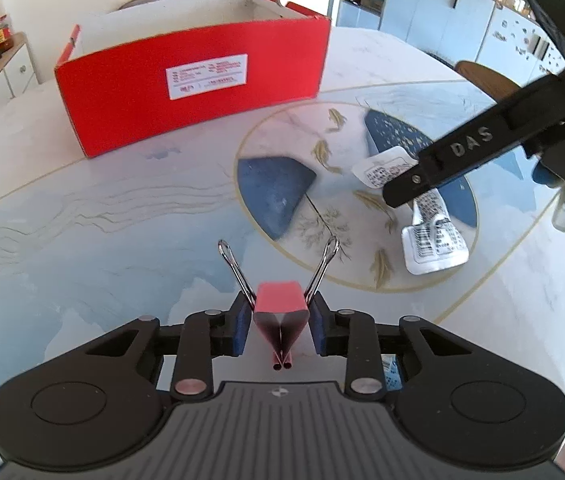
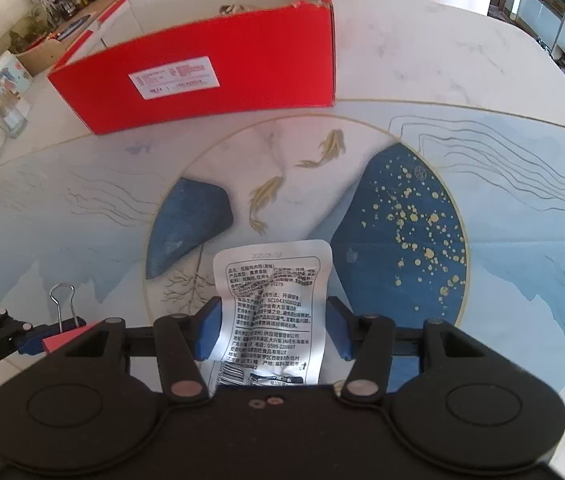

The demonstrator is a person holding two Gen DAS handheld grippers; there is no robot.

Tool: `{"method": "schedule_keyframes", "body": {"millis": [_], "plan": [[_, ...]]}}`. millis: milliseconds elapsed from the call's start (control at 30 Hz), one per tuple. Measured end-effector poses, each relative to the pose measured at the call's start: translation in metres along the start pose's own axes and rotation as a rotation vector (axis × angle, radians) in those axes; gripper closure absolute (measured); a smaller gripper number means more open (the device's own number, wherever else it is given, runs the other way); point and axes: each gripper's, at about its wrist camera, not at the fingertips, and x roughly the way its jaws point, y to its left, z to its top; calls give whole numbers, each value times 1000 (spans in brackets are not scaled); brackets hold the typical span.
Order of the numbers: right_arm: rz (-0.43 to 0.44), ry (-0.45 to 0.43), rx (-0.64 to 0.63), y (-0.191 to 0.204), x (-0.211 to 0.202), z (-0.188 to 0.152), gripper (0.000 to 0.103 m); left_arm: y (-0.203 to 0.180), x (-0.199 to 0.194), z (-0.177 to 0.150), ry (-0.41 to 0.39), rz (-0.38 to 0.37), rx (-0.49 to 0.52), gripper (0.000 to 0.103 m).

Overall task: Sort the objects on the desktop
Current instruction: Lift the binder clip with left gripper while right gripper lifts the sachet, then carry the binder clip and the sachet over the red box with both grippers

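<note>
My left fingers (image 1: 280, 322) clamp the red binder clip (image 1: 280, 304) near the surface's (image 1: 102, 240) front edge; my right fingers (image 2: 272, 330) close on a white snack packet (image 2: 272, 300) at its centre. Next, I judge, both go over the red box's (image 1: 190, 84) tall near wall, which stands in the way.

Clip (image 1: 280, 308) left of packet (image 1: 434, 240)
</note>
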Motion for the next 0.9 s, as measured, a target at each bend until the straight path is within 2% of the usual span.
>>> {"method": "schedule_keyframes", "body": {"millis": [900], "plan": [[85,-139,-16,20,-54,12,49,24,-41,33,-107,-21,-101,75]]}}
